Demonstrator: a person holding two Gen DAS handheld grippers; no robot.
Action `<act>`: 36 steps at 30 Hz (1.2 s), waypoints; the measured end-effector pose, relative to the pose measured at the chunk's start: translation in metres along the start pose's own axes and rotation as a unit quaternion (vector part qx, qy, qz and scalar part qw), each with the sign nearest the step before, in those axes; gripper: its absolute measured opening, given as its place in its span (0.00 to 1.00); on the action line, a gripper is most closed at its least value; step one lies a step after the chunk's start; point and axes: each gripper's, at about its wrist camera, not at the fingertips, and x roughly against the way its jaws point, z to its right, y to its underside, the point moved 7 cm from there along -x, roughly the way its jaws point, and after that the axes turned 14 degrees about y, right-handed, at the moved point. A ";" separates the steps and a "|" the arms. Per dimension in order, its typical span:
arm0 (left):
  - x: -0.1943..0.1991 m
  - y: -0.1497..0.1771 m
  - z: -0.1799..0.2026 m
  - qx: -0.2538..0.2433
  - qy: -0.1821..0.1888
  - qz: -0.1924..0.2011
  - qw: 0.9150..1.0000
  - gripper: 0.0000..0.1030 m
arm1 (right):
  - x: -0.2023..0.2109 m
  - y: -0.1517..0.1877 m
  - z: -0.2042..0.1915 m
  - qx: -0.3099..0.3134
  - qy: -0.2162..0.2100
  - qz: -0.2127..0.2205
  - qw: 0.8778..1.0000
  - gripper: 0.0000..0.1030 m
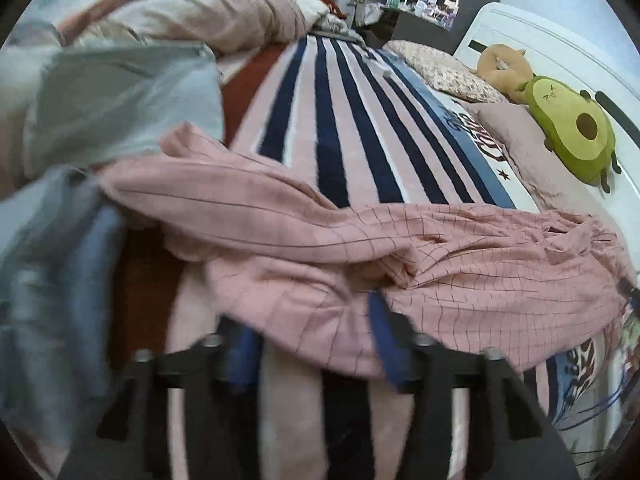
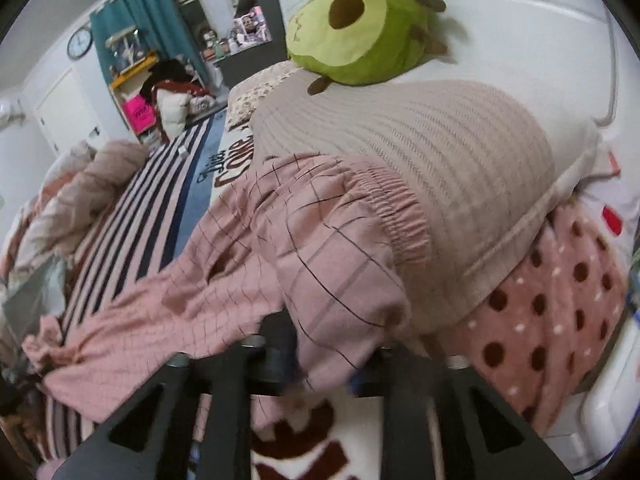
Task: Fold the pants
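Item: pink checked pants [image 1: 360,240]. They lie crumpled across the striped bedspread [image 1: 340,120], just ahead of both claws.

Left claw [image 1: 316,364]: jaws stand partly apart at the bottom of its view. Nothing is gripped; bare striped bedspread shows between the fingers [image 1: 424,356], and the near edge of the pants lies just beyond the tips. One leg end of the pants trails ahead and to the left of this claw, toward a heap of grey and blue garments [image 1: 100,112]. The rest runs off to the claw's right.

Right claw [image 2: 316,360]: jaws stand partly apart. The waist end of the pants [image 2: 340,272], with its gathered elastic band, bulges between the fingers [image 2: 240,364] and drapes down over the gap. Blur hides whether the pads still touch the cloth; no firm pinch shows.

Ahead and to the right of the right claw: a beige ribbed pillow [image 2: 440,168], the waistband resting against it. Below that pillow, at the claw's right: a pink spotted blanket [image 2: 552,320]. Beyond the pillow: a green avocado plush [image 2: 360,28], leaning on the white headboard [image 2: 520,32].

Far left of the right claw: a rumpled beige quilt [image 2: 80,200].
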 end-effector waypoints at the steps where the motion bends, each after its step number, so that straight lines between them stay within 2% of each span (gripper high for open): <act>1: 0.008 -0.002 -0.002 -0.006 -0.011 0.006 1.000 0.58 | 0.006 -0.002 0.003 0.013 0.012 0.009 1.000 0.37; 4: 0.036 -0.013 -0.007 -0.020 -0.043 0.031 0.998 0.60 | 0.026 -0.015 0.013 0.044 0.055 0.040 0.997 0.42; 8: 0.037 -0.031 0.010 -0.053 -0.008 0.036 0.998 0.63 | 0.044 -0.041 0.001 0.098 0.061 0.080 0.990 0.46; 12: -0.003 -0.042 0.047 -0.110 0.049 0.005 0.993 0.63 | 0.030 -0.060 -0.040 0.171 0.013 0.075 0.982 0.47; 15: -0.036 -0.042 0.066 -0.131 0.085 -0.018 0.988 0.63 | 0.008 -0.067 -0.056 0.226 0.039 0.078 0.970 0.48; 17: -0.062 -0.041 0.078 -0.134 0.113 -0.041 0.984 0.63 | -0.010 -0.073 -0.057 0.239 0.049 0.067 0.967 0.52; 19: -0.085 -0.036 0.083 -0.143 0.121 -0.066 0.980 0.63 | -0.030 -0.079 -0.058 0.239 0.040 0.044 0.969 0.58; 22: -0.110 -0.031 0.084 -0.148 0.124 -0.092 0.977 0.63 | -0.057 -0.085 -0.054 0.239 0.041 0.026 0.970 0.61; 24: -0.120 -0.027 0.083 -0.147 0.130 -0.106 0.975 0.63 | -0.069 -0.084 -0.049 0.227 0.020 0.004 0.974 0.61; 26: -0.122 -0.024 0.085 -0.151 0.138 -0.112 0.972 0.63 | -0.072 -0.081 -0.048 0.211 -0.006 -0.010 0.977 0.56; 27: -0.122 -0.022 0.085 -0.153 0.141 -0.115 0.971 0.63 | -0.070 -0.077 -0.049 0.206 -0.018 -0.012 0.978 0.45; 28: -0.122 -0.019 0.086 -0.155 0.141 -0.118 0.971 0.63 | -0.066 -0.073 -0.051 0.208 -0.021 -0.010 0.978 0.37; 31: -0.119 -0.012 0.089 -0.169 0.137 -0.127 0.968 0.57 | -0.054 -0.065 -0.055 0.217 -0.018 0.004 0.976 0.27; 33: -0.117 -0.009 0.089 -0.182 0.113 -0.127 0.969 0.43 | -0.045 -0.062 -0.057 0.219 -0.015 0.013 0.976 0.21; 36: -0.113 -0.007 0.088 -0.187 0.094 -0.121 0.970 0.29 | -0.028 -0.059 -0.057 0.223 0.002 0.035 0.974 0.10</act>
